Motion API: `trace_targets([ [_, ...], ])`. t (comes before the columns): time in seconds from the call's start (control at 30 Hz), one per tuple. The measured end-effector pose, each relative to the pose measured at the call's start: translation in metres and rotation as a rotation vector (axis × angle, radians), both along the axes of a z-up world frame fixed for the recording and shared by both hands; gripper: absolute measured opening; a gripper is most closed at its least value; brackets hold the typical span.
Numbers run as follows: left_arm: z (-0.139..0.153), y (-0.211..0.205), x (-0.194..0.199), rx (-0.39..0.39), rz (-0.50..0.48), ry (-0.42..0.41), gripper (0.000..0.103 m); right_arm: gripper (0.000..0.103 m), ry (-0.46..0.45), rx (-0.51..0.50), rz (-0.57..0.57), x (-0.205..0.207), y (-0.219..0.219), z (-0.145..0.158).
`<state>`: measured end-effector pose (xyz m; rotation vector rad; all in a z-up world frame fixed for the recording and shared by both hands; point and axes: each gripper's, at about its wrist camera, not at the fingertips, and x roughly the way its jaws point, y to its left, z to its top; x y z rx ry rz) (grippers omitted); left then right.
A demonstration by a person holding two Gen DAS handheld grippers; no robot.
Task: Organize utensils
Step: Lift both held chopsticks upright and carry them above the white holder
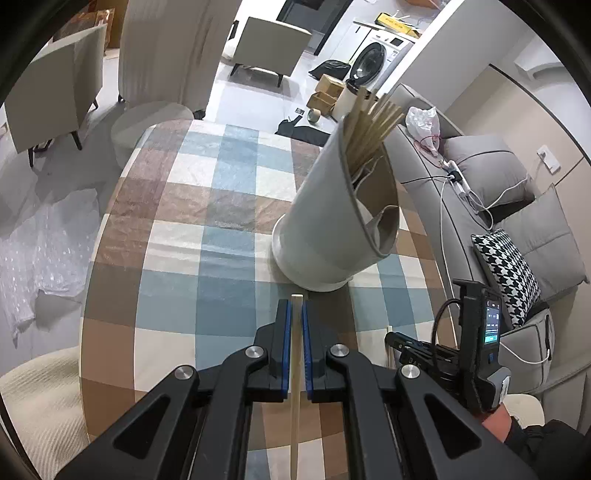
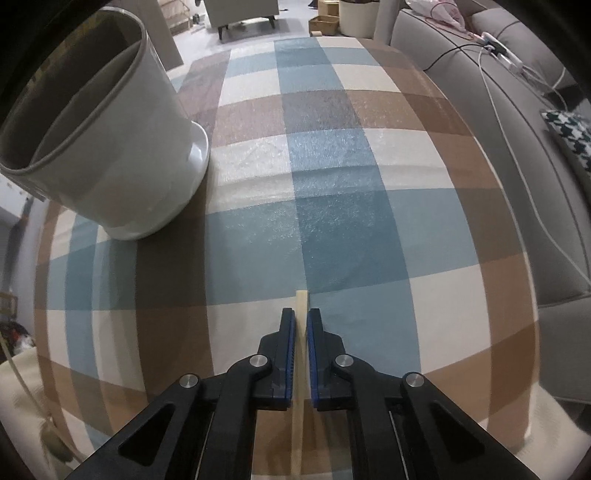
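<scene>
Left gripper (image 1: 295, 317) clamped one chopstick (image 1: 295, 387) | right gripper (image 2: 301, 321) clamped another chopstick (image 2: 300, 369), both near me | I judged them light, stiff, slippery; grip mid-shaft | utensil holder (image 1: 325, 221) stood farther off on the checked tablecloth (image 1: 184, 277).

Phone screen (image 1: 492, 322): we see it lit, mounted on the right gripper (image 1: 397, 341), but its writing is too small for us to read.
Right gripper body: we make out faint pale marks that could be letters; we cannot tell which.
Yellow box (image 1: 397, 23) on the washing machine (image 1: 376, 57): we read no print on it.
Right wrist view: we find no text, number or sign.
</scene>
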<state>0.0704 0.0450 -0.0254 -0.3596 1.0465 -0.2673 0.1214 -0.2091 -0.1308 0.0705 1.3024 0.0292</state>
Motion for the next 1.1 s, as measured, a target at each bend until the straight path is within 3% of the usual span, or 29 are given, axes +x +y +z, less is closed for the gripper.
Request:
trace_targets([
  [0.1, 0.004, -0.006, -0.002, 0.015, -0.011, -0.011, 0.002, 0.006, -0.056, 0.088, -0.034, -0.011, -0.017, 0.012],
  [0.27, 0.019, -0.016, -0.007, 0.028, -0.017, -0.048, 0.002, 0.006, -0.233, 0.248, -0.060, -0.033, -0.038, 0.051],
  [0.37, 0.028, -0.022, -0.011, 0.036, -0.025, -0.073, 0.002, 0.006, -0.326, 0.285, -0.048, -0.046, -0.038, 0.071],
  [0.63, 0.048, -0.035, -0.019, 0.068, -0.016, -0.106, 0.002, 0.006, -0.447, 0.354, -0.041, -0.063, -0.039, 0.104],
  [0.87, 0.102, -0.033, -0.016, 0.043, 0.029, -0.241, 0.002, 0.006, -0.627, 0.409, -0.002, -0.063, -0.037, 0.162],
  [1.1, 0.149, -0.019, 0.006, 0.037, 0.089, -0.389, 0.002, 0.006, -0.794, 0.454, 0.033, -0.037, -0.027, 0.228],
])
